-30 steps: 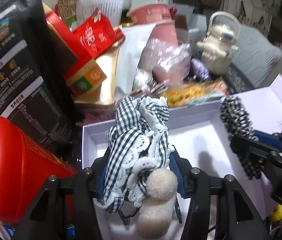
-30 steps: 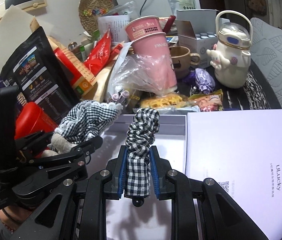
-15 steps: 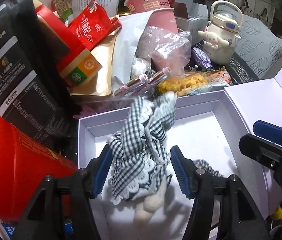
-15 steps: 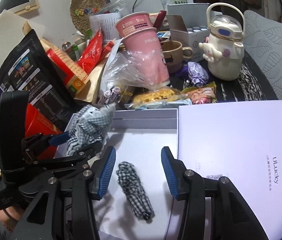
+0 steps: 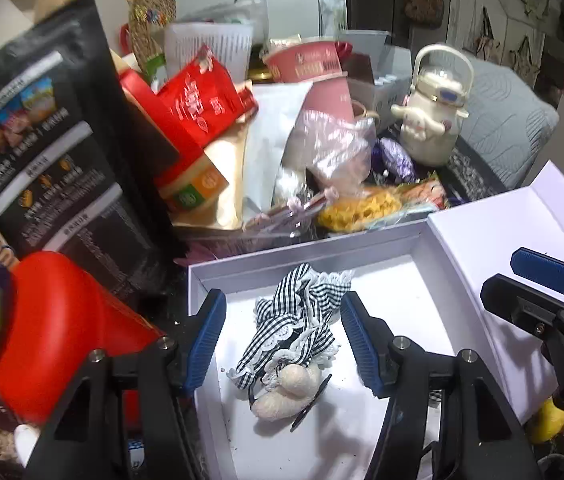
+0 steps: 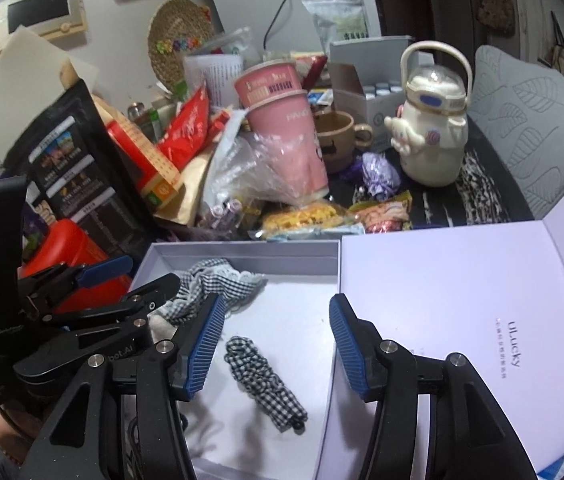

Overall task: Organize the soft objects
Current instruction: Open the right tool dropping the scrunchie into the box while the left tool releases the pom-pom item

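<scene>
We find both grippers standing with jaws apart and holding nothing. The left gripper (image 5: 284,340) hangs over the near left part of the white box (image 5: 302,246), its pads either side of the frilled bow (image 5: 298,316) without touching it. The right gripper (image 6: 275,344) hangs over the box (image 6: 241,249) as well, with the scrunchie (image 6: 263,380) lying on the floor between and below its pads.

Location of the task's things: both lie inside the box, the bow toward the left wall, the scrunchie nearer the lid (image 6: 442,304), apart from one another. The bow's cream pom-pom (image 5: 286,394) rests on the box floor toward the camera.

In our judgement the step in hand is the release and withdrawal. To do it well, we advise lifting each gripper straight up with jaws kept wide, so that no pad drags lace or elastic out of the box. The left gripper should clear the bow's upper loop before moving sideways. The grippers are near each other over the box; we advise that they part outward, not cross.

Count:
- box, one, with one lid hinged open on its right
- gingham soft items in the box, two
- grippers, two
- pink cups (image 6: 282,120) in the clutter behind, two stacked
- further soft items outside the box: we cannot tell
</scene>
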A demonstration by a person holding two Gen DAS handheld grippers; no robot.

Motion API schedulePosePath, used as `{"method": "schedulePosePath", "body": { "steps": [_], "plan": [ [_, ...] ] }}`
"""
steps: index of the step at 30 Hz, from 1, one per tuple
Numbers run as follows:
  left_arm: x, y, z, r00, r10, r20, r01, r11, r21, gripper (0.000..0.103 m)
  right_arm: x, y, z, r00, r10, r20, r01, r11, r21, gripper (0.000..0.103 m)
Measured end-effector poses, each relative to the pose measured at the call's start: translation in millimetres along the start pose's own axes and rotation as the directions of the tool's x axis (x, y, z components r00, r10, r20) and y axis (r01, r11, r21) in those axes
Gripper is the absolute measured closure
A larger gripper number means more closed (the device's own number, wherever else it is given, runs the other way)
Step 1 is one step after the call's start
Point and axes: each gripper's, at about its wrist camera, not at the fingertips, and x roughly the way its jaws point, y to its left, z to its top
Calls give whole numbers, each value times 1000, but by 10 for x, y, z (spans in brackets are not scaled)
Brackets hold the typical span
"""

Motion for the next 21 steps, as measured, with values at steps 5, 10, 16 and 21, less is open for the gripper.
{"method": "schedulePosePath", "body": {
  "steps": [5,10,16,21],
  "plan": [
    [-205,-7,31,999,-3,50,3,1000,0,44,-195,77,14,999,-7,51,8,1000,-19,45],
    [-441,-1,35,995,-28,99,28,1000,3,44,-406,141,22,994,-8,104,12,999,-34,43],
    [-765,-2,17,985,-41,165,40,999,7,44,-705,256,-2,984,-1,178,13,998,-67,43],
    [-1002,2,-8,976,-59,212,59,998,6,44,-944,368,-44,972,5,234,18,995,-100,42]
  ]
}}
